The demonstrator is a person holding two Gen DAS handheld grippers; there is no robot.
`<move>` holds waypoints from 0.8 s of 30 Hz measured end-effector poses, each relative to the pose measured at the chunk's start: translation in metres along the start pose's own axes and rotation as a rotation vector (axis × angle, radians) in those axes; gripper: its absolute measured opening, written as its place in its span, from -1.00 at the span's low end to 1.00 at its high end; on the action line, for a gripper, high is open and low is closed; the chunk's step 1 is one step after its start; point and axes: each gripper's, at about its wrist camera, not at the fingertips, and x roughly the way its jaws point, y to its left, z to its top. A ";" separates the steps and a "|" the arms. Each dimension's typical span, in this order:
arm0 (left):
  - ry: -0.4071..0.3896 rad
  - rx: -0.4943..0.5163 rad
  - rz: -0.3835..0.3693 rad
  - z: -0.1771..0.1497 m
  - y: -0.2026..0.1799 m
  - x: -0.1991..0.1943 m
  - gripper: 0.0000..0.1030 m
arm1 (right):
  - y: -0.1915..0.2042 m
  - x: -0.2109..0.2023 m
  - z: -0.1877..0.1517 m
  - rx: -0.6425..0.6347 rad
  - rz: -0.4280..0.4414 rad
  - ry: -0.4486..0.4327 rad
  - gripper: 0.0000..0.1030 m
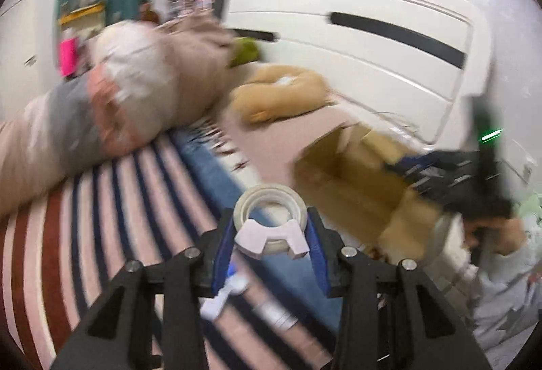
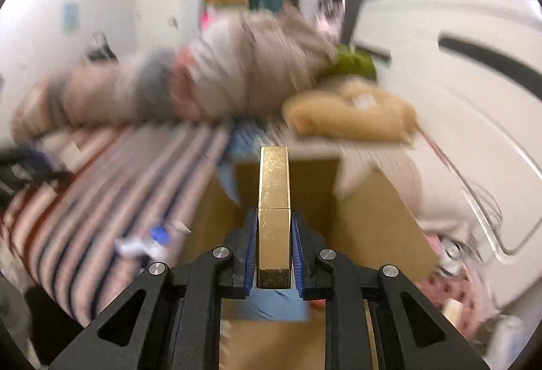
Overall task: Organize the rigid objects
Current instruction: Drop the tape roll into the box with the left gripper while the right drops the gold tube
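Note:
My left gripper [image 1: 271, 231] is shut on a roll of clear tape with a white dispenser clip [image 1: 271, 211], held above the striped bed cover. My right gripper [image 2: 273, 234] is shut on a gold rectangular bar [image 2: 273, 200] that sticks up and forward between the blue pads, above an open cardboard box [image 2: 372, 200]. The same cardboard box [image 1: 349, 173] shows in the left wrist view to the right of the tape, with the other gripper [image 1: 457, 173] in a hand over it. Both views are motion-blurred.
A striped bed cover [image 1: 84, 234] carries a rolled pile of bedding [image 1: 128, 92] and a tan plush cushion [image 1: 281, 95]. A white headboard [image 1: 372, 48] stands behind. A small white and blue object [image 2: 145, 243] lies on the stripes.

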 end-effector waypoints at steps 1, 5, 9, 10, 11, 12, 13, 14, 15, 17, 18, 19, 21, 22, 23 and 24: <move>0.009 0.019 -0.039 0.012 -0.012 0.009 -0.27 | -0.008 0.011 -0.003 -0.008 -0.015 0.034 -0.74; 0.070 0.097 -0.074 0.047 -0.050 0.044 -0.27 | -0.022 0.050 -0.014 -0.035 -0.072 0.150 -0.74; 0.152 0.152 -0.106 0.066 -0.076 0.080 -0.27 | -0.021 0.064 -0.031 -0.072 -0.121 0.208 -0.73; 0.164 0.158 -0.104 0.068 -0.078 0.085 -0.27 | -0.020 0.063 -0.037 -0.086 -0.152 0.216 -0.72; 0.180 0.165 -0.101 0.071 -0.081 0.092 -0.27 | -0.020 0.062 -0.039 -0.094 -0.168 0.217 -0.72; 0.193 0.170 -0.102 0.072 -0.083 0.097 -0.27 | -0.024 0.062 -0.041 -0.091 -0.159 0.208 -0.72; 0.201 0.175 -0.103 0.072 -0.085 0.100 -0.27 | -0.025 0.060 -0.042 -0.081 -0.148 0.204 -0.72; 0.213 0.184 -0.102 0.072 -0.089 0.104 -0.27 | -0.026 0.058 -0.042 -0.073 -0.145 0.200 -0.72; 0.219 0.191 -0.098 0.073 -0.093 0.108 -0.27 | -0.028 0.056 -0.043 -0.069 -0.152 0.191 -0.72; 0.232 0.209 -0.086 0.072 -0.095 0.114 -0.27 | -0.031 0.052 -0.041 -0.065 -0.160 0.176 -0.72; 0.239 0.215 -0.083 0.073 -0.097 0.117 -0.27 | -0.033 0.049 -0.041 -0.053 -0.139 0.167 -0.72; 0.253 0.223 -0.083 0.077 -0.100 0.123 -0.27 | -0.034 0.046 -0.042 -0.045 -0.132 0.157 -0.71; 0.278 0.236 -0.090 0.083 -0.105 0.134 -0.27 | -0.036 0.039 -0.041 -0.036 -0.130 0.141 -0.71; 0.309 0.253 -0.098 0.087 -0.110 0.145 -0.27 | -0.037 0.035 -0.042 -0.024 -0.120 0.129 -0.69; 0.329 0.262 -0.103 0.089 -0.113 0.153 -0.27 | -0.036 0.033 -0.042 -0.017 -0.115 0.124 -0.62; 0.365 0.269 -0.112 0.092 -0.118 0.166 -0.27 | -0.038 0.030 -0.043 -0.010 -0.109 0.116 -0.56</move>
